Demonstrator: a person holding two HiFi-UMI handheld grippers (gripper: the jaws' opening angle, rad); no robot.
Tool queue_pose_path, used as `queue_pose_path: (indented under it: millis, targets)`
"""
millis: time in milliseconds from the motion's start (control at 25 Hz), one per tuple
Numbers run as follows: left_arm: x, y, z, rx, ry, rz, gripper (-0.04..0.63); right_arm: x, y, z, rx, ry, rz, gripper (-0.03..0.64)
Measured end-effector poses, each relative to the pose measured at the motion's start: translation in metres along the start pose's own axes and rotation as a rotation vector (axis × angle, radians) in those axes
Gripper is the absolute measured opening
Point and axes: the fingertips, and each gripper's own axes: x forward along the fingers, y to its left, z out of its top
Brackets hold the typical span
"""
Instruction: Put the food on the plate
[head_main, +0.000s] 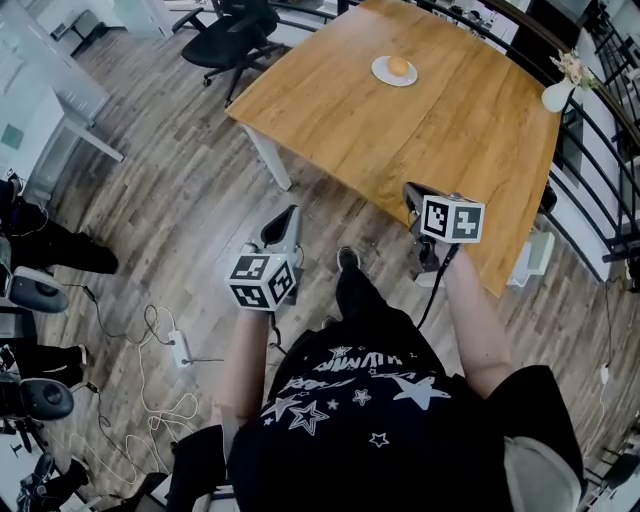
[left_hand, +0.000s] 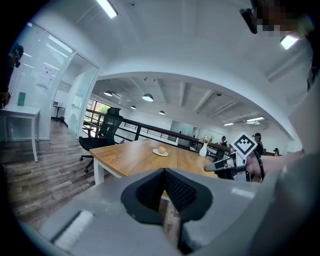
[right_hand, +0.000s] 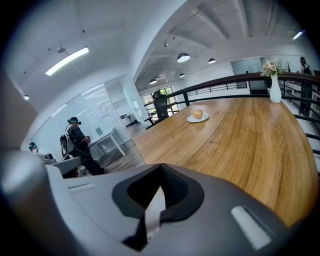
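A round orange-brown piece of food (head_main: 398, 66) lies on a small white plate (head_main: 381, 76) near the far side of the wooden table (head_main: 470, 130). Both also show in the left gripper view, food (left_hand: 161, 149) on plate (left_hand: 160, 153), and in the right gripper view, food (right_hand: 198, 114) on plate (right_hand: 198, 119). My left gripper (head_main: 290, 212) hangs over the floor short of the table's near corner, shut and empty. Over the table's near edge my right gripper (head_main: 410, 190) is shut with nothing in it. Both are far from the plate.
A white vase with flowers (head_main: 557, 95) stands at the table's right edge by a black railing (head_main: 600, 150). A black office chair (head_main: 235, 40) is beyond the table's left end. Cables and a power strip (head_main: 180, 350) lie on the wood floor. People stand at the left (right_hand: 77, 137).
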Motion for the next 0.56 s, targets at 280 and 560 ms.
queue_pose_path:
  millis: [280, 560]
  targets:
    - [-0.013, -0.034, -0.022, 0.039, 0.008, -0.021, 0.002, -0.025, 0.002, -0.035, 0.011, 0.010, 0.040, 0.000]
    - [-0.006, -0.037, -0.028, 0.044, 0.027, -0.037, 0.002, -0.027, 0.004, -0.034, -0.028, 0.008, 0.050, 0.000]
